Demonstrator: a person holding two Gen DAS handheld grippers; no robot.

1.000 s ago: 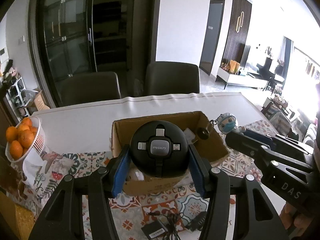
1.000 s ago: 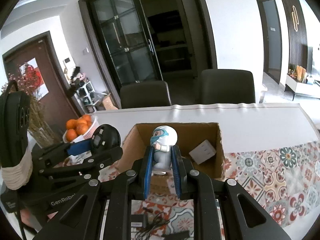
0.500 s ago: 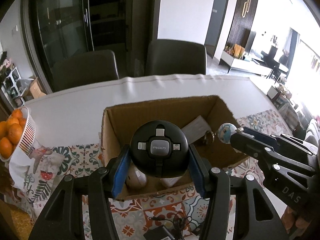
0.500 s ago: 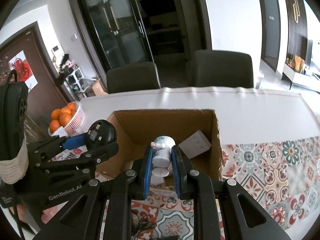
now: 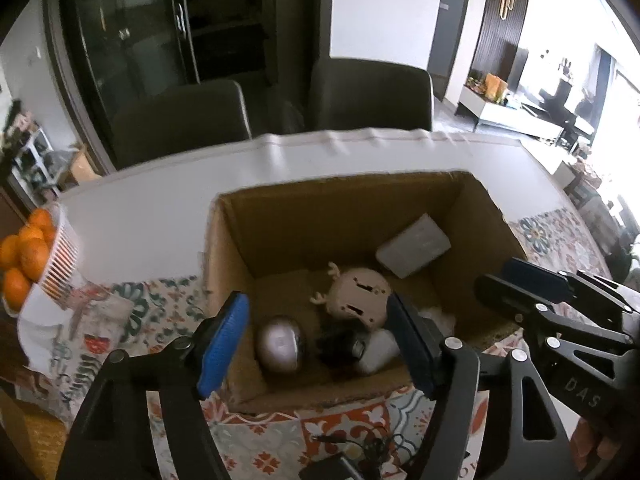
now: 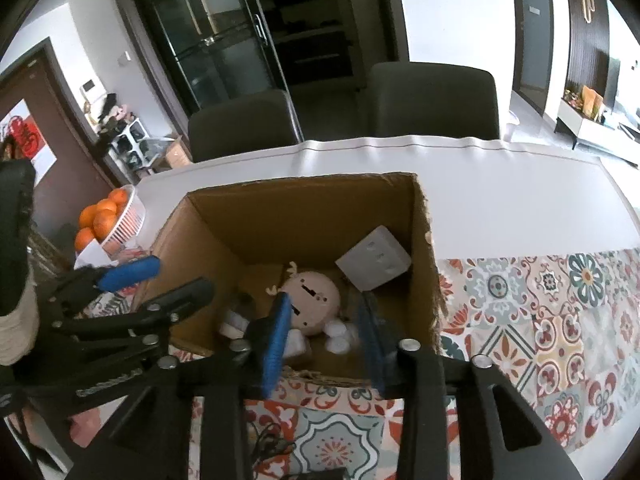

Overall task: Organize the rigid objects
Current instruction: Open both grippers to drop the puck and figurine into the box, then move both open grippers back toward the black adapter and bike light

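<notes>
Both drops were completed within the last second: left gripper [image 5: 320,344] and right gripper [image 6: 326,340] hung spread and empty over the cardboard box [image 5: 484,216]. The black charger hub [image 5: 340,346] lay on the box floor; the figurine could not be singled out among white pieces [image 6: 336,338]. Two more items were judged sorted.

Daylight enters from the far right of both views and overexposes the window area [image 5: 616,92] to white. The white surface [image 5: 160,216] reflects brightly. The interior of the cardboard box [image 5: 352,216] lies in shade. The glass cabinet [image 6: 224,40] remains dark. Both frames show slight motion blur. Fisheye distortion bends straight lines, and black vignetting fills the corners.
</notes>
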